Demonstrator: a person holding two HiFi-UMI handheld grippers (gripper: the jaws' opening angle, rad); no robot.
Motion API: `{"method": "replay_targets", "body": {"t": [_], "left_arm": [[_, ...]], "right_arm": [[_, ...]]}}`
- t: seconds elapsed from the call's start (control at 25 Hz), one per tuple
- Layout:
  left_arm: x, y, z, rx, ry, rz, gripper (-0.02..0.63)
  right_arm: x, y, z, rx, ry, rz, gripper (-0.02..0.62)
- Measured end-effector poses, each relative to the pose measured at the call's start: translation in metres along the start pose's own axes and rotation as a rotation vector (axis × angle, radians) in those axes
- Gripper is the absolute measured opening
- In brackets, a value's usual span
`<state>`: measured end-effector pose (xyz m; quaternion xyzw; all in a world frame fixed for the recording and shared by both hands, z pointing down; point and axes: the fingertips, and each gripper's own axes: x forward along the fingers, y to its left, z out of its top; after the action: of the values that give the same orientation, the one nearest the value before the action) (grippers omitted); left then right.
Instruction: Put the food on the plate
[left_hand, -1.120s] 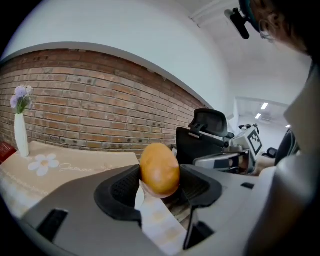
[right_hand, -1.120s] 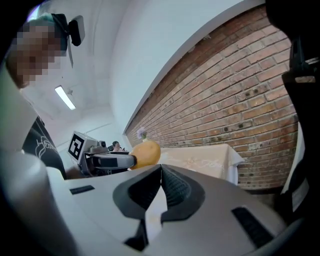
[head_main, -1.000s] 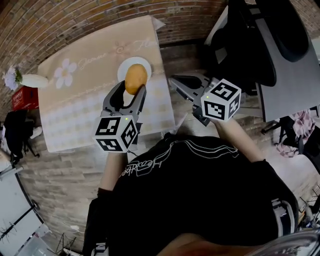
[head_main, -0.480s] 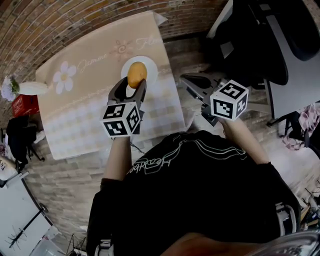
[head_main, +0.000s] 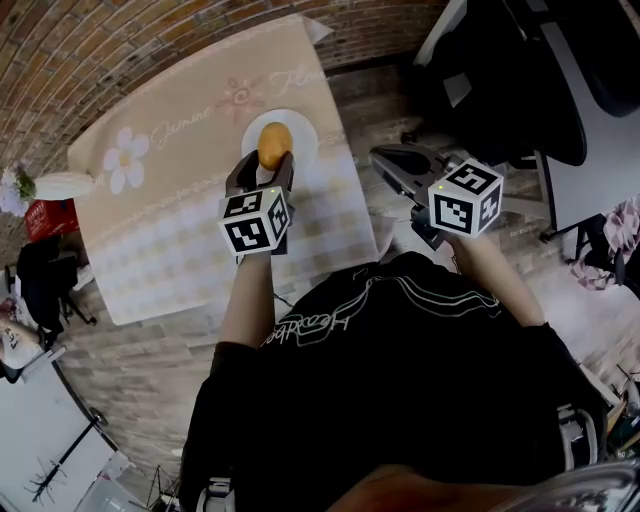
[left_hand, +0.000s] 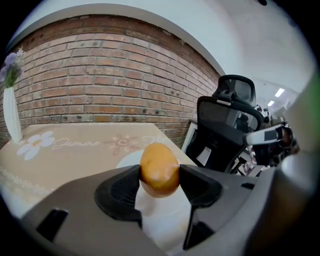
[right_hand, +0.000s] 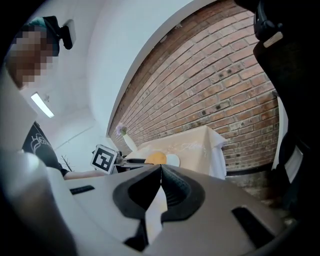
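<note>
Looking down from my head, I am holding my left hand-held gripper (head_main: 266, 162) out over the surface (head_main: 170, 230). It is pinching the round orange food (head_main: 274, 143) just above the white plate (head_main: 302, 135), so the food can land there. My right hand-held gripper (head_main: 388, 160) is waiting off to the side, out of the way.

In the left gripper view, both pads are pressing the sides of the food, with the plate below it.

In the right gripper view, the jaws are pressed together on nothing.

Since a second ago, I am reaching a bit further, and the food is staying pinched.
</note>
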<state>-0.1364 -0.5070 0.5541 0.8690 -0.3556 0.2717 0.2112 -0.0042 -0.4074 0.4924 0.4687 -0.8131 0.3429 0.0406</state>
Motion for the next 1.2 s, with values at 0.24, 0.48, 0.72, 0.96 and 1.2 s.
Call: {"method": "replay_targets", "body": {"t": [0.24, 0.48, 0.72, 0.96, 1.2], "left_arm": [[0.007, -0.001, -0.003, 0.003, -0.001, -0.006, 0.25], [0.008, -0.001, -0.002, 0.06, -0.025, 0.003, 0.25], [0.009, -0.002, -0.004, 0.061, -0.036, 0.002, 0.258], [0.004, -0.003, 0.0, 0.054, -0.07, 0.007, 0.297], [-0.007, -0.008, 0.002, 0.036, -0.09, -0.007, 0.307]], "right_arm": [[-0.006, -0.005, 0.003, 0.005, -0.007, -0.016, -0.003], [-0.008, -0.011, 0.002, 0.024, -0.003, -0.031, -0.003], [-0.007, -0.007, -0.002, 0.036, -0.002, -0.019, -0.003], [-0.01, -0.004, -0.005, 0.045, -0.002, -0.01, -0.003], [-0.014, 0.0, -0.007, 0.044, -0.006, 0.001, -0.003]]}}
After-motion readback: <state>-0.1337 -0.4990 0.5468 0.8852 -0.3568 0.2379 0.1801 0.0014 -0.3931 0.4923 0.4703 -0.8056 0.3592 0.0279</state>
